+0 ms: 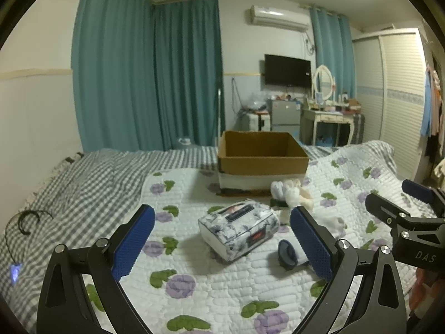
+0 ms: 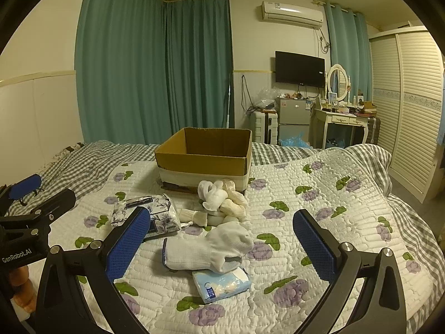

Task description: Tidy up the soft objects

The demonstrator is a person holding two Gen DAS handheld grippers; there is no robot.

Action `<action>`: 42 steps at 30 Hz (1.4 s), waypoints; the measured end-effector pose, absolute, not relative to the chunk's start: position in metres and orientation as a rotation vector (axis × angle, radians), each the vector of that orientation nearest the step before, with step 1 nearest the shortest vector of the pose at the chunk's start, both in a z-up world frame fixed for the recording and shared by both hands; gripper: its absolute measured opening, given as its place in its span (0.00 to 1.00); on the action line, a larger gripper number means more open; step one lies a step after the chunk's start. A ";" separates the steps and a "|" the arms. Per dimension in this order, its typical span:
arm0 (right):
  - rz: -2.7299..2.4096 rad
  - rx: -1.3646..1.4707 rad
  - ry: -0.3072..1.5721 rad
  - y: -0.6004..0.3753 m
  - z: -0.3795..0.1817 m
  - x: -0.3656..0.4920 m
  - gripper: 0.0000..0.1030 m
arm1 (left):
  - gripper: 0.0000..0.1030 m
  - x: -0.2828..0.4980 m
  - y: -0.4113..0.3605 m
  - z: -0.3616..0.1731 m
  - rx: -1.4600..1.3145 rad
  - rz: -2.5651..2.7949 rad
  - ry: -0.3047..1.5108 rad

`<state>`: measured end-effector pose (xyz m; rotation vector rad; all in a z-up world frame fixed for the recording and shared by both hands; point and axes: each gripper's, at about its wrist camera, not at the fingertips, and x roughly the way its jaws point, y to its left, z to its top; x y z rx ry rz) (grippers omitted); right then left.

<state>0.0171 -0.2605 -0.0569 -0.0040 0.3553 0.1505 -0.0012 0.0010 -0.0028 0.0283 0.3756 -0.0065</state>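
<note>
On the white quilted bedcover with purple flowers (image 2: 319, 203), an open brown cardboard box (image 2: 205, 153) stands at the far side, and nothing can be seen inside it from these views. Just in front of the box lies a heap of white and cream rolled socks (image 2: 222, 197). Nearer the camera there is a white knitted glove with a blue cuff edge (image 2: 205, 247), and its lower edge touches a small light-blue plastic tissue packet (image 2: 221, 284). A soft tissue pack with grey floral print (image 1: 239, 228) lies left of the glove. The left gripper (image 1: 222, 242) is spread wide above the cover and holds nothing. The right gripper (image 2: 219, 242) is also released, with the glove between its blue pads.
</note>
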 end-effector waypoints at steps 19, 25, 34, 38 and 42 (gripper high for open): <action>0.155 -0.013 0.358 -0.258 -0.059 0.018 1.00 | 0.97 0.000 -0.001 -0.006 0.035 -0.005 0.379; 0.155 -0.008 0.361 -0.260 -0.059 0.018 1.00 | 0.97 0.000 0.000 -0.006 0.036 -0.005 0.379; 0.155 -0.007 0.362 -0.260 -0.060 0.018 1.00 | 0.97 0.000 -0.001 -0.006 0.036 -0.004 0.378; 0.154 -0.007 0.362 -0.260 -0.060 0.018 1.00 | 0.97 0.000 -0.001 -0.006 0.036 -0.005 0.378; 0.155 -0.008 0.363 -0.260 -0.060 0.018 1.00 | 0.97 0.000 -0.001 -0.006 0.036 -0.006 0.378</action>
